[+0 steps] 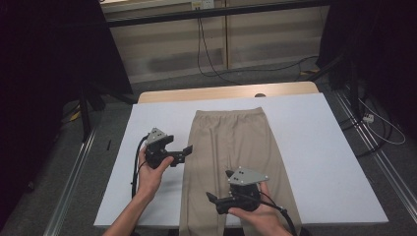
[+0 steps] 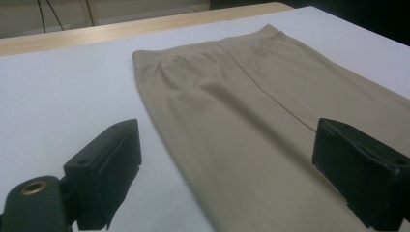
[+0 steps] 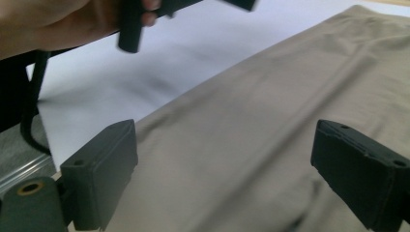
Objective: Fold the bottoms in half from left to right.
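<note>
A pair of beige trousers (image 1: 231,147) lies flat on the white table cover (image 1: 319,147), waistband at the far end and legs running off the near edge. My left gripper (image 1: 183,153) hovers at the trousers' left edge, pointing right. In the left gripper view, my left gripper (image 2: 232,169) is open, with the trousers (image 2: 251,111) lying below the jaws and nothing pinched. My right gripper (image 1: 215,202) is over the lower legs, pointing left. In the right gripper view, my right gripper (image 3: 227,174) is also open above the trousers (image 3: 270,121), and the other hand (image 3: 48,24) is at the top left.
A wooden table edge (image 1: 226,92) runs beyond the white cover. Black cables (image 1: 206,54) trail over the floor behind. Metal rails (image 1: 74,172) flank the table on both sides. White cover lies bare to the right of the trousers.
</note>
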Demonstrator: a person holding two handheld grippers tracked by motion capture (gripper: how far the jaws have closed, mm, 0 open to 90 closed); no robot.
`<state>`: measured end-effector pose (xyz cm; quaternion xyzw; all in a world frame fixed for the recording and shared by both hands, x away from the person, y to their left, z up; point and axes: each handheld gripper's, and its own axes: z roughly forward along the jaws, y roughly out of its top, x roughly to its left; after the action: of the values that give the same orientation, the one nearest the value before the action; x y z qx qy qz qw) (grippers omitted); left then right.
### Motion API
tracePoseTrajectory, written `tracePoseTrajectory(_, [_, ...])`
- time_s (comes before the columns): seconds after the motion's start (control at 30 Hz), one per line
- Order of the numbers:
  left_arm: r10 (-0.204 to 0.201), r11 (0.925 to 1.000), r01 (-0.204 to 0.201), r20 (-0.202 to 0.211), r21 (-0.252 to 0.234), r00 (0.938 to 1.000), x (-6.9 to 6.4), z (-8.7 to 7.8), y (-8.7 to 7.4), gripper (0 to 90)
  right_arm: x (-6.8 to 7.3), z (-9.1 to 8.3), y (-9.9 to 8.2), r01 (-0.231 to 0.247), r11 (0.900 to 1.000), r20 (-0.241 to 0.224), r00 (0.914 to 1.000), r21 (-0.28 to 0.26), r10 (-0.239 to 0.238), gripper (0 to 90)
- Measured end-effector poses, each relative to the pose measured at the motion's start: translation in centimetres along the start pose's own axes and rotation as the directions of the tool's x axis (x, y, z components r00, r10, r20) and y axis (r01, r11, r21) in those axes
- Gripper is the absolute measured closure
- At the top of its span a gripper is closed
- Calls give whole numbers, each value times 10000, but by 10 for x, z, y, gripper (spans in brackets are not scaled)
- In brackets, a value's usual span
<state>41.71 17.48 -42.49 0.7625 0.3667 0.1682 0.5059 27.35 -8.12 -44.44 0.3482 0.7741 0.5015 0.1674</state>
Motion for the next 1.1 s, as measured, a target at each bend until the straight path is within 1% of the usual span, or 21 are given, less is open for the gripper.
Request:
tracePoseTrajectory(0.03, [136,9999,-136,-14,40,9999,1,3,2,123,2,3,1,72,9999,-91,9999,99,-71,119])
tracePoseTrajectory(0.07, [304,9995,-303,-83,116,9995,1,5,4,125,4,8,5,142,9992,-394,9991,384,-127,162])
tracePoseTrajectory(0.1, [440,9988,-438,-104,203,9990,2,9,7,125,4,8,5,142,9992,-394,9991,384,-127,162])
tracePoseTrajectory(0.2, [279,9992,-275,-147,285,9995,6,17,13,120,6,17,12,315,9953,-646,9976,921,-256,179])
tracePoseTrajectory(0.23, [216,9996,-213,-126,207,9997,7,21,15,116,7,20,13,296,9950,-677,9974,959,-231,187])
tracePoseTrajectory(0.33, [436,9989,-434,-90,170,9990,10,31,22,115,11,27,15,445,9909,-781,9963,1271,-347,211])
tracePoseTrajectory(0.4, [283,9996,-283,-105,51,9995,13,37,24,112,13,34,16,412,9857,-914,9955,1634,-264,239])
tracePoseTrajectory(0.43, [85,10000,-85,-97,-4,9999,14,40,24,110,15,38,16,470,9843,-891,9955,1699,-321,226])
tracePoseTrajectory(0.47, [-28,10000,28,-9,-13,10000,15,41,23,104,21,47,17,493,9792,-1206,9924,1969,-257,195])
tracePoseTrajectory(0.53, [3,9999,-3,3,169,10000,16,43,21,98,25,50,17,402,9780,-1235,9922,2045,-150,204])
tracePoseTrajectory(0.57, [2,9997,-2,17,257,10000,16,44,20,89,29,54,17,557,9761,-1299,9911,2101,-286,245])
tracePoseTrajectory(0.63, [46,9991,-48,42,429,10000,17,45,19,81,39,58,18,918,9733,-1489,9870,2105,-609,370])
tracePoseTrajectory(0.73, [19,9986,-15,-66,520,10000,18,45,18,80,55,64,19,1235,9660,-1960,9774,2270,-788,537])
tracePoseTrajectory(0.8, [-129,9988,131,-44,471,9999,18,44,18,77,65,65,18,1556,9616,-2007,9734,2261,-1103,597])
tracePoseTrajectory(0.83, [-134,9988,136,-30,478,9999,18,44,18,75,69,66,17,1662,9596,-2191,9688,2271,-1160,609])
tracePoseTrajectory(0.9, [-81,9984,83,-47,565,10000,19,44,17,71,75,68,13,1704,9556,-2229,9679,2405,-1165,602])
tracePoseTrajectory(0.93, [-130,9984,131,-21,547,9999,19,44,17,71,78,69,11,1770,9510,-2194,9680,2533,-1218,588])
tracePoseTrajectory(1.0, [-133,9980,136,-53,624,9999,20,45,16,71,81,73,7,1691,9462,-2141,9705,2758,-1110,495])
tracePoseTrajectory(1.03, [-182,9978,185,-67,630,9998,20,45,16,71,82,73,5,1678,9443,-2147,9707,2829,-1082,487])
tracePoseTrajectory(1.07, [-187,9977,189,-33,654,9998,20,46,16,71,84,72,4,1688,9458,-2028,9726,2774,-1141,466])
tracePoseTrajectory(1.1, [-249,9976,251,-37,650,9997,20,46,15,71,90,72,3,1699,9438,-1882,9749,2835,-1190,406])
